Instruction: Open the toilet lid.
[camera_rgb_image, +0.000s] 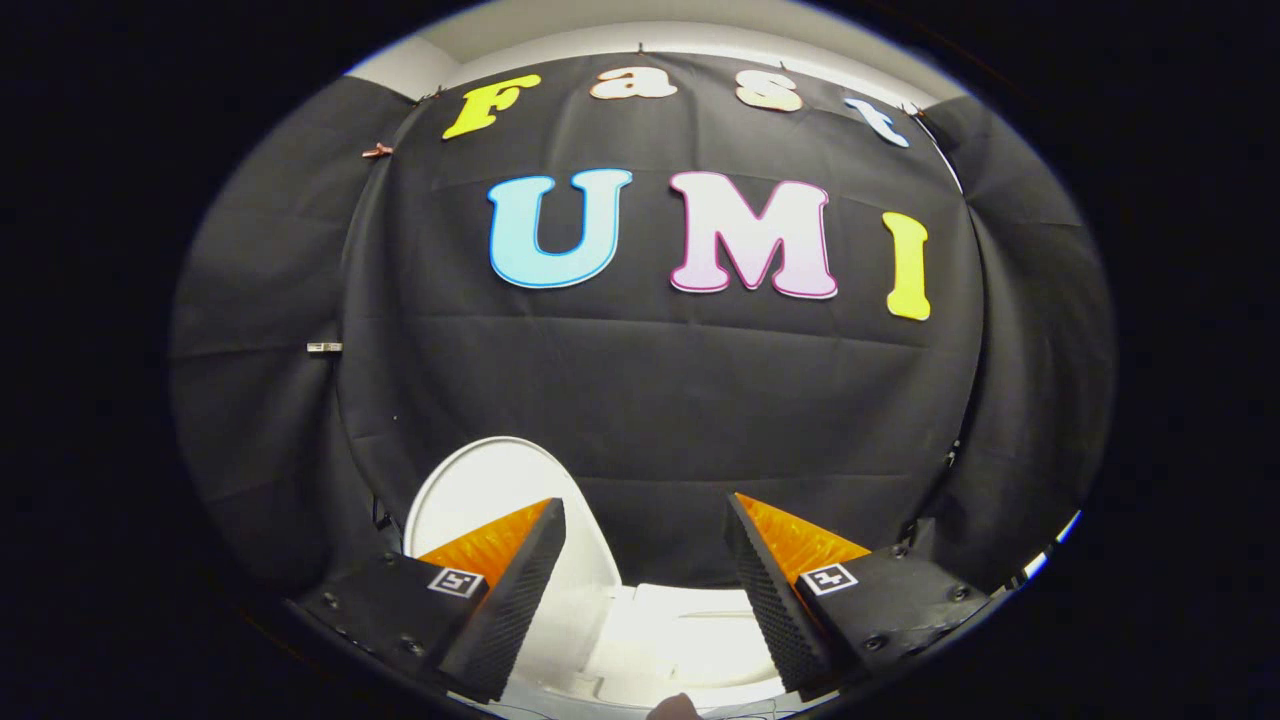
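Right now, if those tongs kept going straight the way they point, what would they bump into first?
Probably the black cloth wall, seen straight ahead between the open tongs. The raised white oval toilet lid stands just beyond one of the fingers, and the white toilet body lies lower. Depth is hard to judge.

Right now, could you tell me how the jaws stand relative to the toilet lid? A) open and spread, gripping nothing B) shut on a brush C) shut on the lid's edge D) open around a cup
A: the gripper has its jaws spread wide with nothing between them; the white lid stands raised just beyond one finger.
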